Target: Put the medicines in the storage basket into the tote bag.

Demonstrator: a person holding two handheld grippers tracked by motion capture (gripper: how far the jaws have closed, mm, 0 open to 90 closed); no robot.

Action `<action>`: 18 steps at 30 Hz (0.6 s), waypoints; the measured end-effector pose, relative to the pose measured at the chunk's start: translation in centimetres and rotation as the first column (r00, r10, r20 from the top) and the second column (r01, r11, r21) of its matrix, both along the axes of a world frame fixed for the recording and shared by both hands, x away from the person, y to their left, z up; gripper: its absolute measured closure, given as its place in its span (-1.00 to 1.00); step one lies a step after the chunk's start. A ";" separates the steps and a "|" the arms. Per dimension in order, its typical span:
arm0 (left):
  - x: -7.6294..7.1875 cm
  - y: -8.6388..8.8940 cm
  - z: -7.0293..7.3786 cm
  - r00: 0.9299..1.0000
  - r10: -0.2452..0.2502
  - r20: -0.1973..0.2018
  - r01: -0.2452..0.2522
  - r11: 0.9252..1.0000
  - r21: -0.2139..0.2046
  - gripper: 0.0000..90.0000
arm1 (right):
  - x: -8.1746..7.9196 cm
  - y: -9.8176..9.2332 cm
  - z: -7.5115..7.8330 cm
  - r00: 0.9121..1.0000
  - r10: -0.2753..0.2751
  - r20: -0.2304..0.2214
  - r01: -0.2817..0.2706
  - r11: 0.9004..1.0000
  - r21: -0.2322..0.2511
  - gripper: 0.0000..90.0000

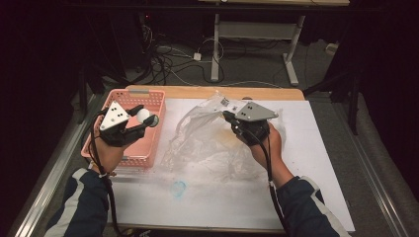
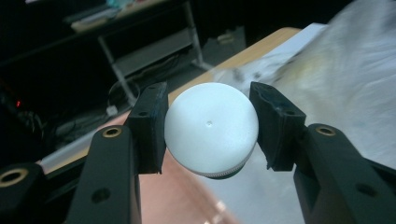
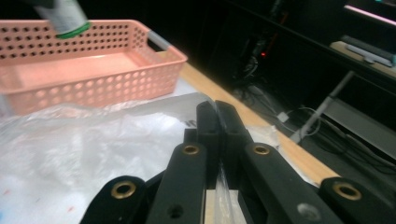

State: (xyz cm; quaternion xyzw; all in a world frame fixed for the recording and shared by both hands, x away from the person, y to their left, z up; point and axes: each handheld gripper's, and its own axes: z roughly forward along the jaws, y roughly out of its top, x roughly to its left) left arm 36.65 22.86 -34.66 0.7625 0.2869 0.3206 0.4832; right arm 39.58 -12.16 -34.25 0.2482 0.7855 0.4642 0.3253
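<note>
White-capped bottle (image 2: 211, 128), green band (image 3: 74, 31) elsewhere

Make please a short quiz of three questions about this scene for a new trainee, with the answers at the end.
1. True or false: the left gripper is shut on a white round cap.
2. What does the right gripper pinch? A) the pink basket B) the clear plastic bag C) a cable
3. Fill in: in the high view the left gripper is held above the pink ______.

Key:
1. True; its pads press on both sides of the cap.
2. B; the clear plastic bag is lifted at its edge between closed jaws.
3. basket.
</note>
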 end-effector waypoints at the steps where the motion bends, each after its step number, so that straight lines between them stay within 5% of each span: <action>1: -0.4 -0.6 0.4 1.000 -0.013 0.018 0.013 1.000 -0.002 0.08 | 0.2 0.2 0.2 1.000 -0.007 0.001 0.007 1.000 -0.003 1.00; 7: -3.1 -4.6 2.0 0.986 -0.137 0.098 0.137 0.991 0.007 0.08 | 1.4 0.9 1.4 0.998 -0.061 0.005 0.061 0.998 0.016 1.00; 11: -4.4 -7.5 1.6 0.970 -0.216 0.107 0.213 0.976 0.043 0.08 | 1.4 0.9 1.8 0.998 -0.070 -0.002 0.070 0.997 0.043 1.00; 18: -3.5 -12.1 -1.7 0.957 -0.289 0.024 0.285 0.953 0.107 0.08 | 1.0 0.4 2.2 0.998 -0.057 -0.011 0.058 0.995 0.083 1.00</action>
